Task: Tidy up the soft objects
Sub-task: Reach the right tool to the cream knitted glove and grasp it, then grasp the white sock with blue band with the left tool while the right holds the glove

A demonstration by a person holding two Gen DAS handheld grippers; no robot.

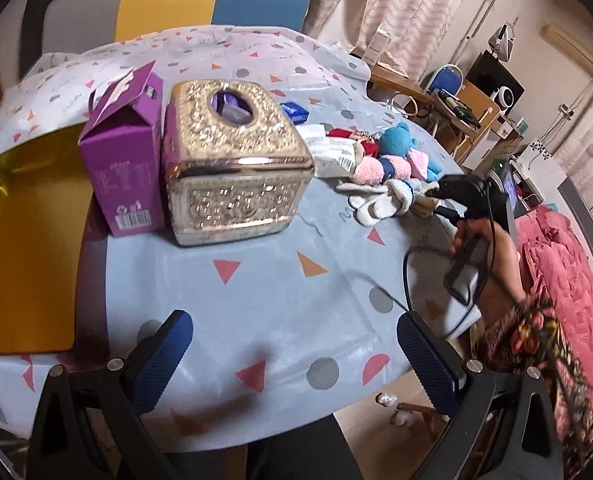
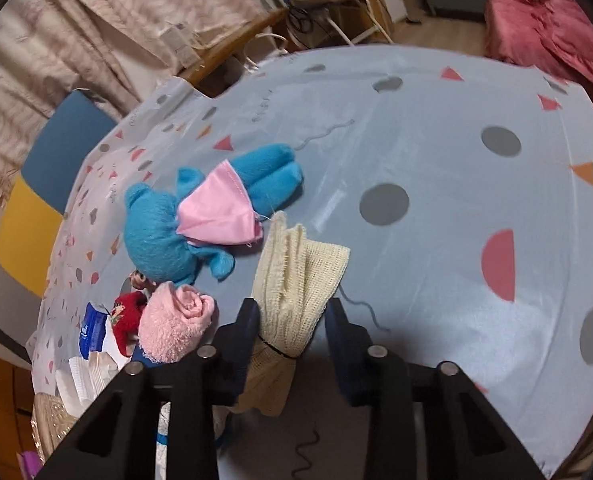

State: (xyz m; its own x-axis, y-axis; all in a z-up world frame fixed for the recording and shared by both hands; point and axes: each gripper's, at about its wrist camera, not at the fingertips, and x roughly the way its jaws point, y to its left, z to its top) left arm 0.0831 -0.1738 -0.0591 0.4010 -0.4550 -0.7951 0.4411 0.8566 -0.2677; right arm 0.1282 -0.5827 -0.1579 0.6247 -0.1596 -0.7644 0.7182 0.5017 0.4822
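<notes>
In the right wrist view my right gripper (image 2: 292, 316) is shut on a cream mesh cloth (image 2: 296, 264), which is bunched and tied with a thin band between the blue pads. Just left of it lie a blue plush toy in a pink dress (image 2: 164, 236), a rolled pink towel (image 2: 176, 320) and a red soft toy (image 2: 126, 312). The left wrist view shows the same pile (image 1: 388, 160) beside a white plush (image 1: 376, 200). My left gripper (image 1: 296, 328) hangs open over the bare tablecloth, holding nothing.
A gold embossed tissue box (image 1: 232, 160), an open purple carton (image 1: 124, 168) and a gold board (image 1: 24, 240) stand on the left of the patterned tablecloth (image 1: 280, 280). A person's hand (image 1: 480, 240) and floral sleeve are at the right edge. A red blanket (image 2: 548, 20) lies beyond the table.
</notes>
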